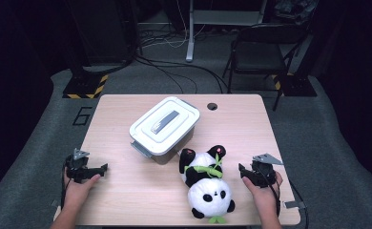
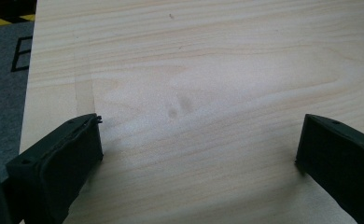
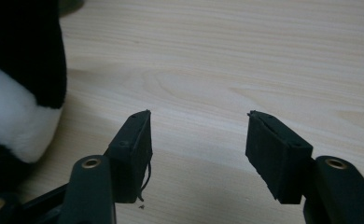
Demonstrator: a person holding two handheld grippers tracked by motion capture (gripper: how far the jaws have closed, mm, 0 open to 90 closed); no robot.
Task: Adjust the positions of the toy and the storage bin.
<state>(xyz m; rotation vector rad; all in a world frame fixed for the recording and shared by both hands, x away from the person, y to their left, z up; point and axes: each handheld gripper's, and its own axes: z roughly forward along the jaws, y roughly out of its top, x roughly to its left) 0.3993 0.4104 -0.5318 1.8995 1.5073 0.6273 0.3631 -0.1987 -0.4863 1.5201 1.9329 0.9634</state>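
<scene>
Two hand-held grippers, left (image 1: 103, 168) and right (image 1: 242, 168), jaws apart, over pale wood table (image 1: 127, 200) (dark room, grey floor).

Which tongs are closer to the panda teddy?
Right. The right tongs sit just beside the panda, open and not touching. The left tongs are across the table.

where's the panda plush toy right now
In the high view, the black-and-white panda plush toy lies at the table's near edge, right of centre, between the lidded white plastic box and the right tongs.
</scene>
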